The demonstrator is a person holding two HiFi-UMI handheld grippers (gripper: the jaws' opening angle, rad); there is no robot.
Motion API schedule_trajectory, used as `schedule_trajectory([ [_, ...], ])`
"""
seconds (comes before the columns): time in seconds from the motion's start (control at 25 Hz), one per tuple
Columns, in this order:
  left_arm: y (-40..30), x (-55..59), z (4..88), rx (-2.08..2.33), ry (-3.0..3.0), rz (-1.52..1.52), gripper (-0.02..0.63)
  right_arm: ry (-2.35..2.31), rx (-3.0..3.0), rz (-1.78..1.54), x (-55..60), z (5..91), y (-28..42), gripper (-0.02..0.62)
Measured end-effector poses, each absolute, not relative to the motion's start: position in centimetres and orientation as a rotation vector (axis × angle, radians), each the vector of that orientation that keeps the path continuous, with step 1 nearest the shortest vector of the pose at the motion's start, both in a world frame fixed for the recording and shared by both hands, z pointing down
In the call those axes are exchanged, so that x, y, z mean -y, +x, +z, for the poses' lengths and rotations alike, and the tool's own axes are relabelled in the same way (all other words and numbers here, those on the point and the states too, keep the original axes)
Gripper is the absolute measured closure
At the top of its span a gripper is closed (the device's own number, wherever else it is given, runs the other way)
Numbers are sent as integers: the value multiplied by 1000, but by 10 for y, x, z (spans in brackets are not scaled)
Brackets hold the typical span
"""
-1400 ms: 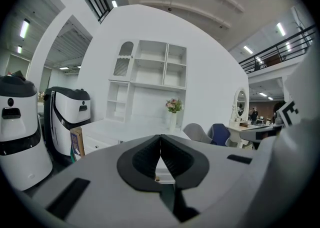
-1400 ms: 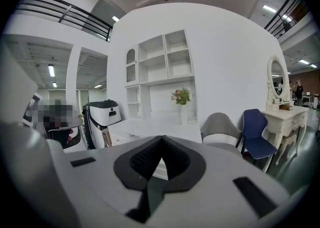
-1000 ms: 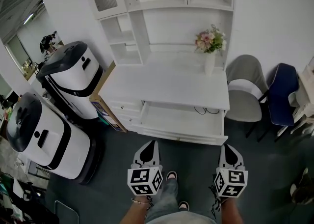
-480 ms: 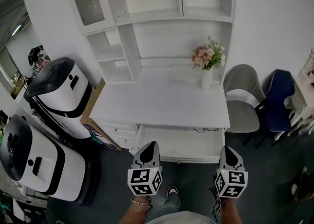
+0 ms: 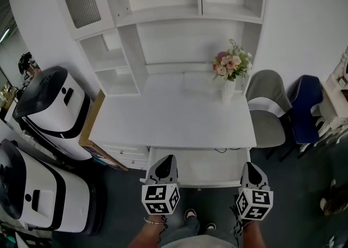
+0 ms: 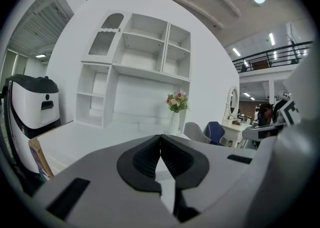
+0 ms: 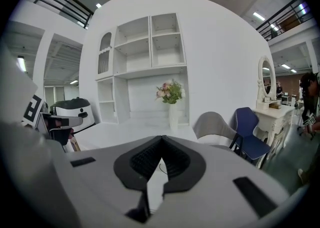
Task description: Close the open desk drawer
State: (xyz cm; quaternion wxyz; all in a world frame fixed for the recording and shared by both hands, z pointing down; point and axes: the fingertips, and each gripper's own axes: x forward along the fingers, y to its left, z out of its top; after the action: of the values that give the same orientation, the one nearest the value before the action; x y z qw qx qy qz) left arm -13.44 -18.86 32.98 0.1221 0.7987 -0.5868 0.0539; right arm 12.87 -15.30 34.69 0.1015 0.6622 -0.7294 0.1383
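The drawer (image 5: 204,166) stands pulled out from under the top of the white desk (image 5: 174,119), with a dark cable (image 5: 220,149) lying at its back edge. In the head view the left gripper (image 5: 167,164) lies over the drawer's front left corner and the right gripper (image 5: 249,169) over its front right corner. Whether either touches the front cannot be told.

Both grippers are empty: the left's black fingers (image 6: 142,161) are pressed together at the tips, and so are the right's pads (image 7: 145,162).

The only print close enough to make out is the square black-and-white markers on each cube (image 5: 160,199). A box (image 5: 95,138) leans by the desk's left side, its print too small to read. On the desk's far right stands a vase (image 5: 228,90) of flowers, with a grey chair (image 5: 266,108) just beside the desk.
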Motion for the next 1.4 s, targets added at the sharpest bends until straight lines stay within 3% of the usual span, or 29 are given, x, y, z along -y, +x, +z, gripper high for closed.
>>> schedule_trajectory([
  [0.68, -116, 169, 390, 1653, 2244, 305, 588, 1854, 2114, 510, 145, 395, 132, 589],
  [1.4, -100, 101, 500, 1608, 2123, 531, 588, 1695, 2040, 658, 85, 511, 137, 589],
])
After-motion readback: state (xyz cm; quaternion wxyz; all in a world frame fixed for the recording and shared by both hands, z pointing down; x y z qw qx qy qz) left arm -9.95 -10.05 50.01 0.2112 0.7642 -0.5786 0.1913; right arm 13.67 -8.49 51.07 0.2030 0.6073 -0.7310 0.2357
